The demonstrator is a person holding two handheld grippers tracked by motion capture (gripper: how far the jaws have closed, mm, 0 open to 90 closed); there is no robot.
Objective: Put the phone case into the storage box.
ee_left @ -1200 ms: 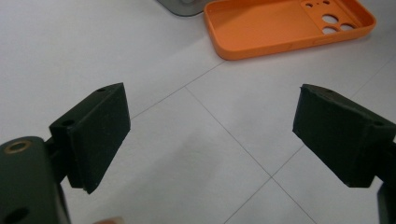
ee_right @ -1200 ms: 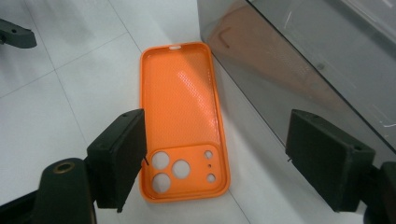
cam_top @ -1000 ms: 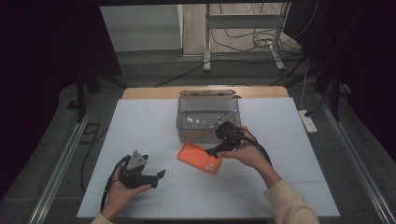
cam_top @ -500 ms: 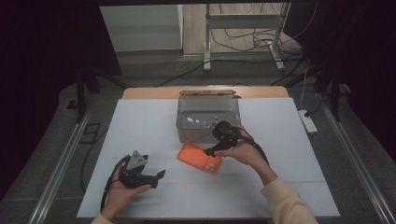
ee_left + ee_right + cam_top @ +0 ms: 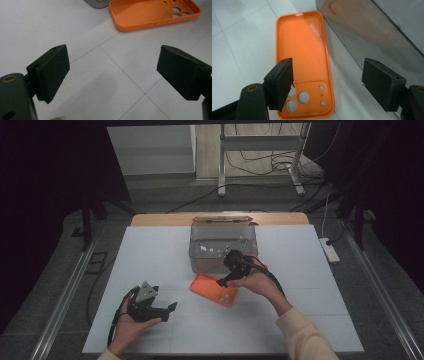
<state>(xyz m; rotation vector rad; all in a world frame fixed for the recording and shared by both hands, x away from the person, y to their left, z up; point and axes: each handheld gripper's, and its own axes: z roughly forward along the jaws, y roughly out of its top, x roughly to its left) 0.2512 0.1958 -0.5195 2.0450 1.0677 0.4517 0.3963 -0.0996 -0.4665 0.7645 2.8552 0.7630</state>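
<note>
An orange phone case (image 5: 212, 288) lies open side up on the white table, just in front of a grey see-through box (image 5: 220, 245). My right gripper (image 5: 223, 281) hovers over the case's camera-hole end. In the right gripper view its jaws (image 5: 329, 87) stand wide apart and have just been closing a little. The case (image 5: 304, 45) lies below and between them, and the pads do not touch it. My left gripper (image 5: 167, 309) rests in the hand near the table's front left, open with nothing between its jaws (image 5: 112, 72). The case (image 5: 150, 12) lies farther off.
The grey box (image 5: 374, 32) stands close beside the right jaw. A wooden strip runs along the table's far edge (image 5: 165, 219). A power strip (image 5: 331, 251) lies off the right side, and metal rails (image 5: 65, 290) flank the table.
The right hand has edged slightly toward the case. The left hand and the case have stayed where they were.
</note>
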